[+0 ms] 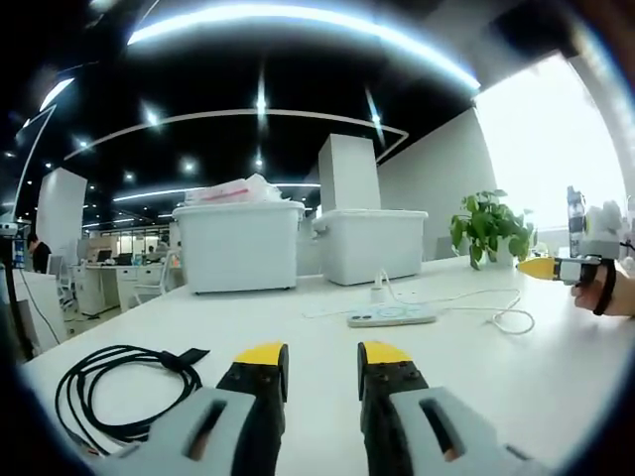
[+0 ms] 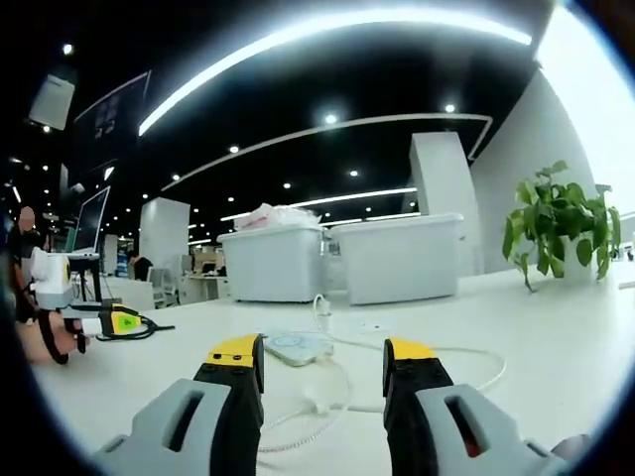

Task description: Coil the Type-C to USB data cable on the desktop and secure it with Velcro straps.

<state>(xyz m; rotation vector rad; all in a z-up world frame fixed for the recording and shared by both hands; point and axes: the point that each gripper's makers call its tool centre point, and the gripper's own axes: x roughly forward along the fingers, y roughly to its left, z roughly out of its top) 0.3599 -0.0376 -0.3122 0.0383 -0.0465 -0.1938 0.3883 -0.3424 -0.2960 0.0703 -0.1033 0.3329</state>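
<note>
White surface: a long pale surface [image 1: 556, 377] carries everything; its near left corner shows in the left gripper view.
Black cable: the coiled black cable [image 1: 109, 392] lies flat near that left corner, a dark strap-like tab [image 1: 189, 355] at its upper end, just left of the left claw.
Power strip: a white power strip [image 1: 392, 315] lies mid-surface, ahead of both claws; in the right gripper view it sits just beyond the jaw tips [image 2: 296, 347].
White cord: a thin white cord [image 1: 506, 315] loops from the strip toward the right edge; in the right gripper view it curls on the surface between and before the jaws [image 2: 327, 402].
Storage bins: two white bins [image 1: 239, 245] [image 1: 369, 244] stand along the far edge, the left one heaped with something pale.
Plant: a green potted plant [image 1: 491, 226] stands near the far right corner.
Left claw: the left claw [image 1: 322, 359] hovers low above the surface, jaws parted by a moderate gap, holding nothing.
Right claw: the right claw [image 2: 322, 355] also sits low, jaws spread wide and empty; from the left gripper view it enters at the right edge [image 1: 544, 267], yellow tip pointing inward, a hand [image 1: 607, 293] gripping it.
Left claw seen from the right gripper view: at the left edge [image 2: 121, 322], held by a hand [image 2: 55, 332], close to the black cable.
</note>
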